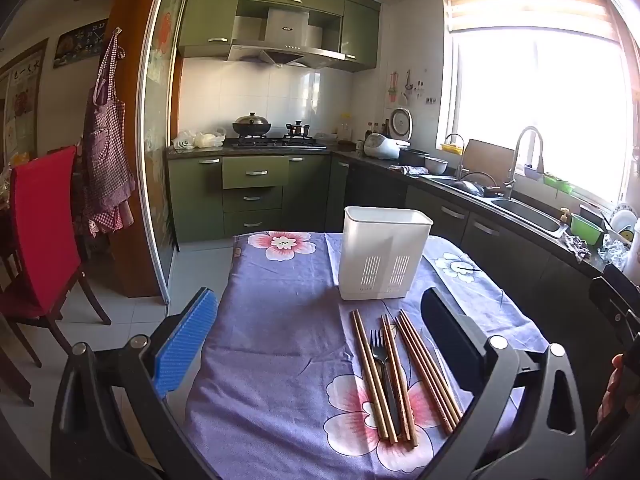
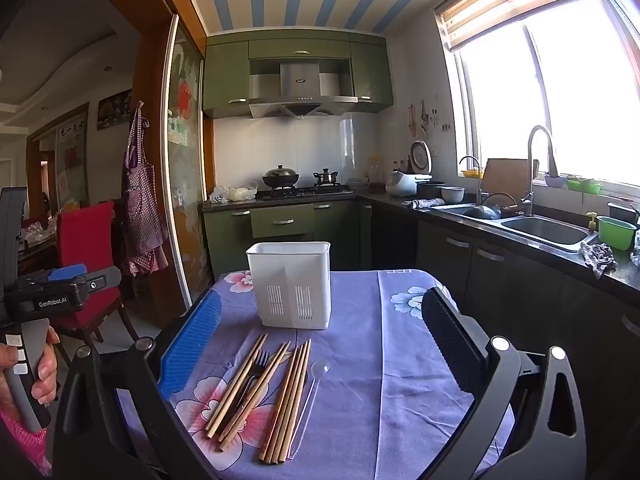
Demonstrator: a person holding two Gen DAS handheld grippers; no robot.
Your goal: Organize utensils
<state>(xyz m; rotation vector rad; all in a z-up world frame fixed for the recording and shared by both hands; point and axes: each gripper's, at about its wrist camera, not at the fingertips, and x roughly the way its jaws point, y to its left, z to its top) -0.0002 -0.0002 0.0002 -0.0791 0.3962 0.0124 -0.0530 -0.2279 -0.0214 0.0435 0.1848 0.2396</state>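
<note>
A white slotted utensil holder (image 1: pixel 384 254) (image 2: pixel 291 285) stands upright on a table with a purple flowered cloth (image 1: pixel 280 320) (image 2: pixel 380 360). In front of it lie several wooden chopsticks (image 1: pixel 428 364) (image 2: pixel 288 396), a black fork (image 1: pixel 382 368) (image 2: pixel 250 376) among them, and a clear plastic spoon (image 2: pixel 314 384) to their right. My left gripper (image 1: pixel 320 328) is open and empty, above the near table, with the utensils by its right finger. My right gripper (image 2: pixel 324 344) is open and empty, with the utensils between its fingers. The left gripper's body (image 2: pixel 60 292) shows at the left of the right wrist view.
A red chair (image 1: pixel 44 232) stands left of the table. A kitchen counter with a sink (image 2: pixel 544 228), a faucet and a green bowl (image 2: pixel 616 232) runs along the right. Green cabinets and a stove (image 1: pixel 276 142) are at the back.
</note>
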